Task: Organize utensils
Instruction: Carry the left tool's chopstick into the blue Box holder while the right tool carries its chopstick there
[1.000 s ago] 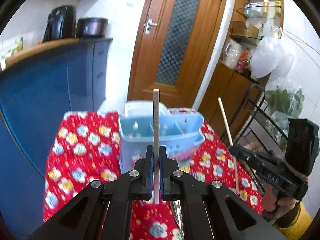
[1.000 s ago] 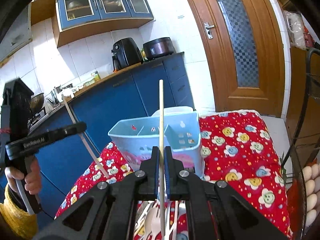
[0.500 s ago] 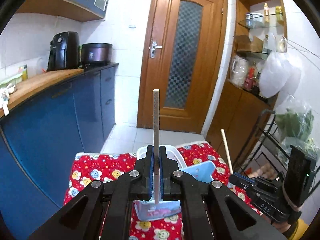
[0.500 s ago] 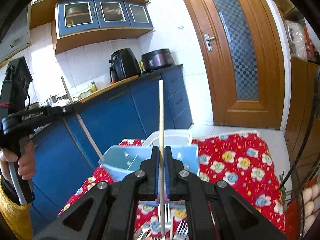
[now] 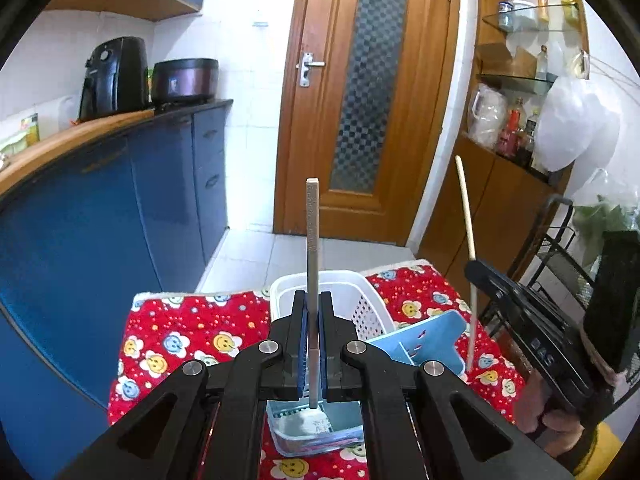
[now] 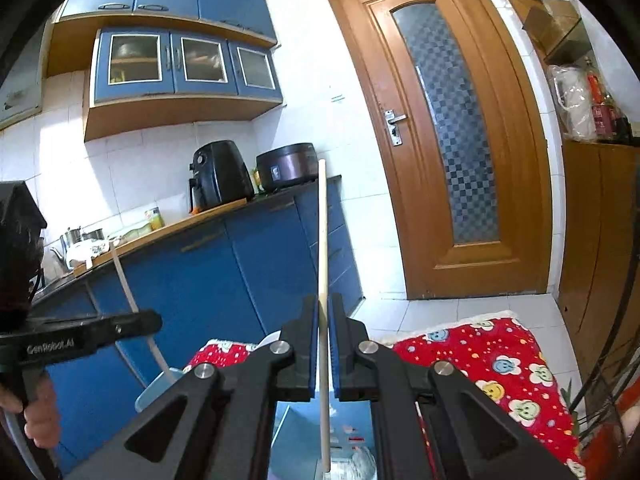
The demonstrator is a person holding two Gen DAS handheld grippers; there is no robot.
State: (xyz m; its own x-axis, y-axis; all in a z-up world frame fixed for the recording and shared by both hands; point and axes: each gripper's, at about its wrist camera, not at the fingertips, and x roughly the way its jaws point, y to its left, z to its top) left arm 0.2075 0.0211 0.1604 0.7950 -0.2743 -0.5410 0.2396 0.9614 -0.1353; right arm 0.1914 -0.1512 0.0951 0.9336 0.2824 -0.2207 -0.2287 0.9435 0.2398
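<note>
— Where was each tool?
— Left tool [image 5: 313, 354] clenched a metal chopstick [image 5: 312, 240] upright; right tool [image 6: 325, 354] gripped a wooden chopstick [image 6: 322, 248] likewise.
— And the target?
— Blue caddy [image 5: 416, 346] sat directly below both tips, on the table [image 5: 192, 332].

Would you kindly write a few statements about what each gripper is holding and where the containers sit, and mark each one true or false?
1. The left gripper is shut on a grey square-sided stick. True.
2. The right gripper is open and holds nothing. False: its jaws are closed on a pale wooden chopstick.
3. The grey stick's lower end is down inside the light blue utensil holder. True.
4. The white basket sits on the blue counter. False: it stands on the red flowered cloth, behind the holder.
5. The wooden door stands wide open. False: it is closed.
</note>
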